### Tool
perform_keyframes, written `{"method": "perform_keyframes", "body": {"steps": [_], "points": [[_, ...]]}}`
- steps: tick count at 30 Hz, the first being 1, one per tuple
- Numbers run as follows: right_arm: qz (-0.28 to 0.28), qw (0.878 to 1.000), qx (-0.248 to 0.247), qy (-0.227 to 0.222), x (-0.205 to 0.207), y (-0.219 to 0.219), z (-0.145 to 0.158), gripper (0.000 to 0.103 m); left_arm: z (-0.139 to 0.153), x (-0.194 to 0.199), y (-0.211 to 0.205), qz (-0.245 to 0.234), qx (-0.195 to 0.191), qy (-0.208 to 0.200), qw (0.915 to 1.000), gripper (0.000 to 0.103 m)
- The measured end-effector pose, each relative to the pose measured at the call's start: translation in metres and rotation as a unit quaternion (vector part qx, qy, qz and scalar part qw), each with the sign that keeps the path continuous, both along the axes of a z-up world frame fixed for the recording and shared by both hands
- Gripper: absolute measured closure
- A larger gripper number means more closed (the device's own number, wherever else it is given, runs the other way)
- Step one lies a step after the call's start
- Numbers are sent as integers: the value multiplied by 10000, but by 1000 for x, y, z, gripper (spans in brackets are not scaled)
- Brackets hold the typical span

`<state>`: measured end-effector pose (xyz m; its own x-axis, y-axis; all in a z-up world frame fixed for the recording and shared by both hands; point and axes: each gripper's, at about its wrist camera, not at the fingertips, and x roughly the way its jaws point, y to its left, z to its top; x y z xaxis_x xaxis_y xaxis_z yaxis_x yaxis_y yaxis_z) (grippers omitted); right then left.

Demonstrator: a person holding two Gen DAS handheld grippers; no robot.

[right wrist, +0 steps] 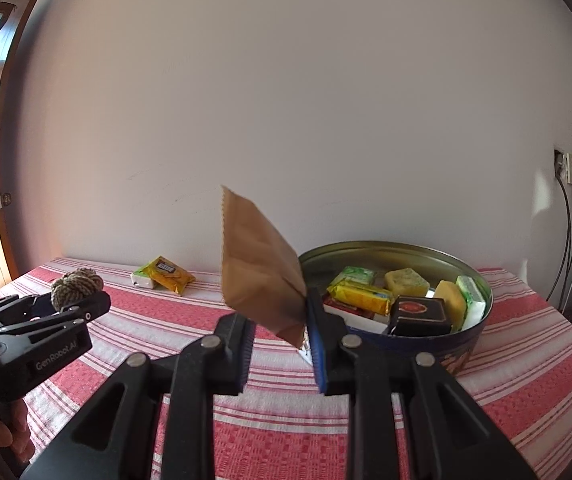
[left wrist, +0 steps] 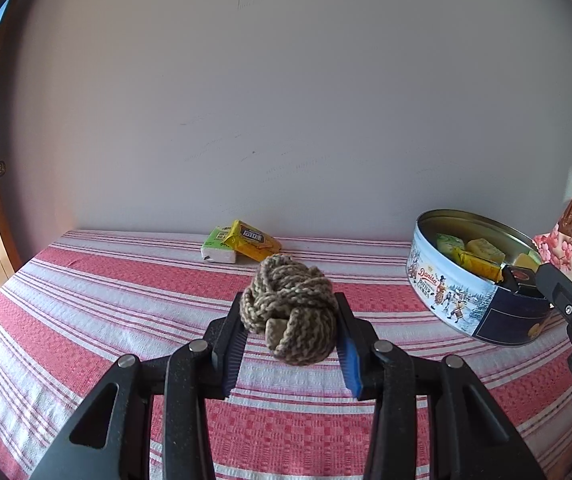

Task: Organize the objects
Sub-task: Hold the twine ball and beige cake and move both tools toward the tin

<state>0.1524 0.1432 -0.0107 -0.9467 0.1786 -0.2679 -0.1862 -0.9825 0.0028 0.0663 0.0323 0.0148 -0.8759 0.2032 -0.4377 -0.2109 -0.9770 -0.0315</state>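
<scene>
Left tool (left wrist: 288, 332): clamped on a knotted ball of brown-and-cream cord (left wrist: 288, 308), held clear above the desk (left wrist: 105, 300), which carries a red-and-white striped cloth. Pads press the ball at its 3 and 9 o'clock sides.

Right tool (right wrist: 281, 332): clamped on the lower corner of a brown snack packet (right wrist: 259, 268); the packet stands tilted, its free end toward 11 o'clock. In the left wrist view the same packet shows a pink blossom print.

Round blue cookie tin (right wrist: 474, 344): lid off, on the desk at 2 o'clock from the right tool, just behind the packet. It holds several wrapped items, yellow, green and one dark box (right wrist: 420, 314).

Two small packets, one yellow (left wrist: 251, 240) lying partly on one green-and-white (left wrist: 215, 246), rest at the desk's far edge against the wall, at 11 o'clock from the left tool and well apart from the tin.
</scene>
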Motion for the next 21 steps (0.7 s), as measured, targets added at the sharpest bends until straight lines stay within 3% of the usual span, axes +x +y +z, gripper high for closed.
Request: {"method": "perform_keyframes", "body": {"steps": [21], "points": [[-435,9988,116,183,-1,58,9,79,8,-15,58,-330,-53,91,9994,60]]}}
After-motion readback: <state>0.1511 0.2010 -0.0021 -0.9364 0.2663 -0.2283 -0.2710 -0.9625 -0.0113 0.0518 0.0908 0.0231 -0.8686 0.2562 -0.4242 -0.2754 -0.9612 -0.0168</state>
